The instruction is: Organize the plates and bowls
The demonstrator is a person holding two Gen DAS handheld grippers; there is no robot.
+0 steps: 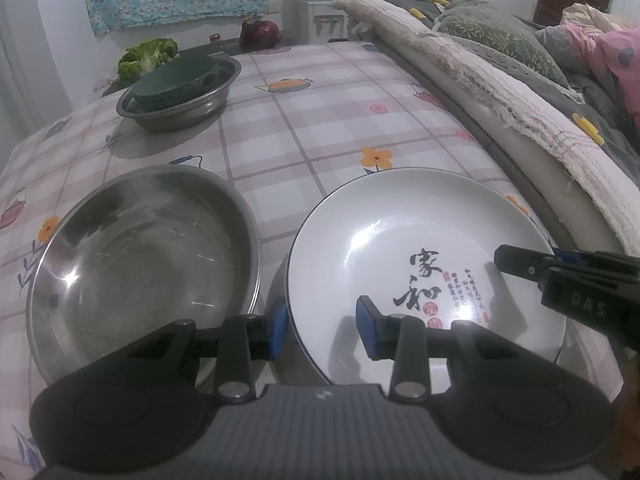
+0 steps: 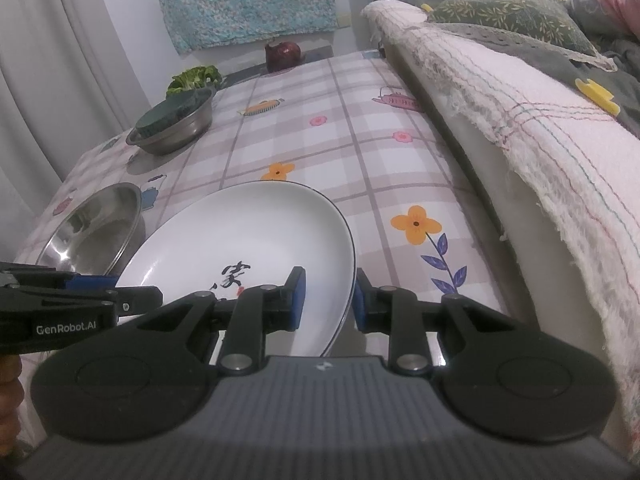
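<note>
Both grippers are on the white plate (image 1: 404,248) right now. Left gripper (image 1: 322,326) straddles the plate's near-left rim: one blue pad (image 1: 280,330) sits outside the edge, the other over the inner face, and from my left wrist view I can see space between that inner pad and the porcelain, so I call it apart around the rim, not pinching. Right gripper (image 2: 330,300) has the plate's right edge between its pads (image 2: 299,300), narrow gap, rim running straight through; whether the pads actually press on it I cannot tell from here.

Plate itself looks tilted in my right wrist view, its right side raised off the checked tablecloth (image 2: 360,152) with a shadow underneath. Black calligraphy and small red seals show in its centre.

Just to the left of the plate sits an empty steel bowl (image 1: 140,256), upright on the cloth, nearly touching the plate's rim. Farther back on the left I have a second steel bowl (image 1: 180,104) with a dark green round container (image 1: 172,84) resting inside it. Behind that, some leafy greens (image 1: 146,54), and a dark red onion-like vegetable (image 1: 260,32) at the table's far edge. A frayed blanket (image 1: 480,92) runs along the right side.
</note>
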